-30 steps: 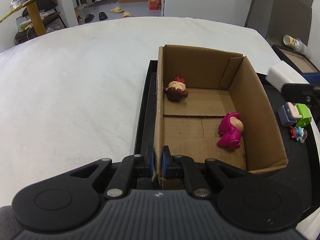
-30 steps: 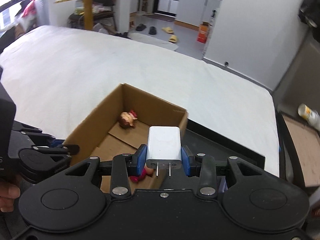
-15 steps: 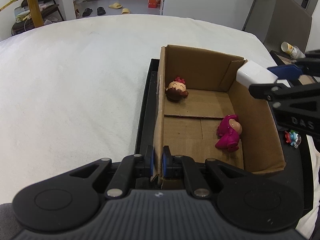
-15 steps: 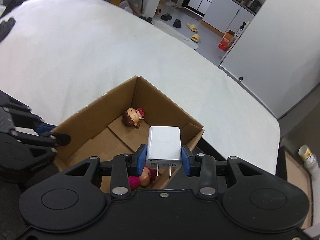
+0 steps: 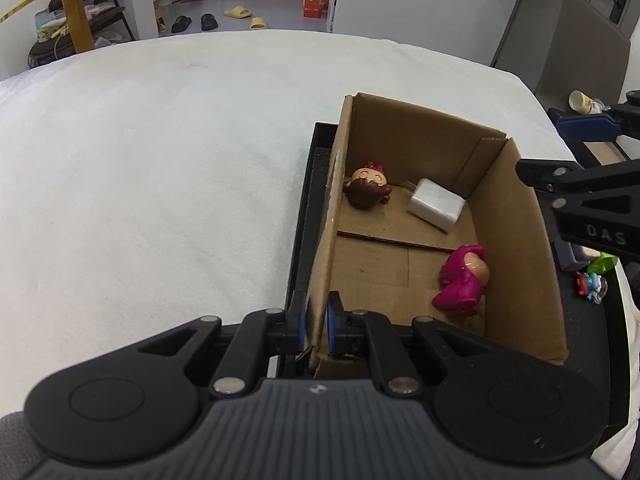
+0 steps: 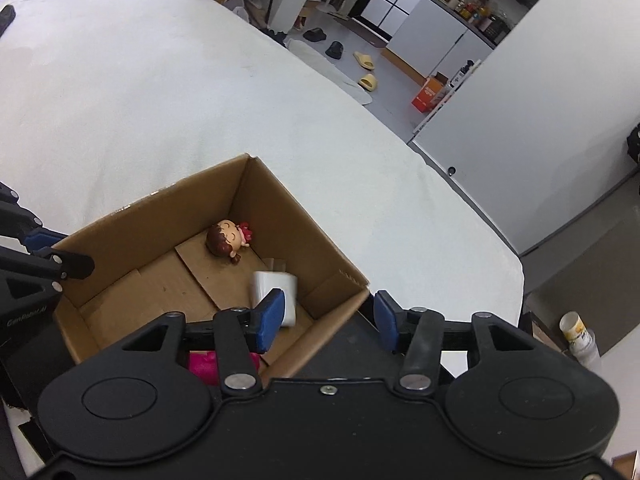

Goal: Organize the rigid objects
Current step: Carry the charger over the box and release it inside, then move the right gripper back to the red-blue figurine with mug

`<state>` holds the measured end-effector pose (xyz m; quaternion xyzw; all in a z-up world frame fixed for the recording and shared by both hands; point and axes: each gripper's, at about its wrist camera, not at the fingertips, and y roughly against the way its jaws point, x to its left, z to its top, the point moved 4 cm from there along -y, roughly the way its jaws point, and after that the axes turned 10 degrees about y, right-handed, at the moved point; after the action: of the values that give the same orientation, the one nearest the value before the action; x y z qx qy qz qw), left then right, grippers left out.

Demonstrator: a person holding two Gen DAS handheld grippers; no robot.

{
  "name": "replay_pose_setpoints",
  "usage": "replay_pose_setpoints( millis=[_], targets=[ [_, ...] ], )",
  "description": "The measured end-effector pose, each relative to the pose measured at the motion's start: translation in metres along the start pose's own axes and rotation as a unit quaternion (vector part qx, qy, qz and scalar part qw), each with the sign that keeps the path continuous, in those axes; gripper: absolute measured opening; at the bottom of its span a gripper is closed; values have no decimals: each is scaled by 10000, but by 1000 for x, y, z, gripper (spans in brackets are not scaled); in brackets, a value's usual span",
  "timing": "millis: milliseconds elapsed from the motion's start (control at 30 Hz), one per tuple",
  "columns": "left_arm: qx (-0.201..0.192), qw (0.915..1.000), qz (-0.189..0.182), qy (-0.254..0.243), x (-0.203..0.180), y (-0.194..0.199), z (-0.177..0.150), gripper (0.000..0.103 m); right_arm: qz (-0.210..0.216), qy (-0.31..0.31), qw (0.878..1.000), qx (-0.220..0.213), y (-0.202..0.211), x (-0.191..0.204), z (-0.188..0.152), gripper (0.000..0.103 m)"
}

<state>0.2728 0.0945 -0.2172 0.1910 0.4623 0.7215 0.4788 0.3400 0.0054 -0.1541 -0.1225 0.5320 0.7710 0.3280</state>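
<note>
Cardboard box, brown and open-topped, now holds the white plastic plug-in charger block that half a second ago was pinched in the right gripper; the charger lies on the box floor near the far corner, and the right gripper's blue-padded jaws stand spread wide and empty over the box's right wall. The left gripper has not shifted: its jaws are pressed on the near end of the box's left wall, as before.

Just left of the charger, against the left wall, lies a brown-haired doll-head figurine with a red bow. Nearer the camera, against the right wall, lies a magenta plastic figurine. The box sits on a black tray resting on the white cloth-covered table, close to its right edge.

The left wrist view alone shows a small red-and-blue toy and a green block on the tray outside the right wall, partly hidden by the right gripper's body. In the right wrist view the charger is blurred and partly masked by the blue left finger pad, and the magenta figurine is largely hidden behind the gripper's linkage.
</note>
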Motion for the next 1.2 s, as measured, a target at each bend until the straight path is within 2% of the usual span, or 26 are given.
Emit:
replay_pose_setpoints(
  millis=[167, 500, 733, 867, 1067, 1200],
  targets=[
    [-19, 10000, 51, -73, -4, 1, 1, 9, 140, -258, 9996, -1, 10, -6, -12, 54],
    [-203, 9993, 217, -241, -7, 4, -6, 9, 150, -729, 9972, 18, 30, -22, -50, 73],
    [-224, 9988, 321, -296, -10, 3, -6, 9, 211, -1186, 9927, 41, 42, -31, -81, 75],
    [-224, 9984, 390, -329, -12, 2, -6, 9, 157, -1383, 9902, -52, 49, -30, -92, 81],
    [-214, 9984, 394, -344, -14, 3, -7, 9, 108, -1688, 9855, -144, 49, -28, -109, 82],
    [-193, 9979, 445, -428, -15, 2, -7, 9, 56, -2034, 9789, -185, 50, -32, -122, 86]
  ],
)
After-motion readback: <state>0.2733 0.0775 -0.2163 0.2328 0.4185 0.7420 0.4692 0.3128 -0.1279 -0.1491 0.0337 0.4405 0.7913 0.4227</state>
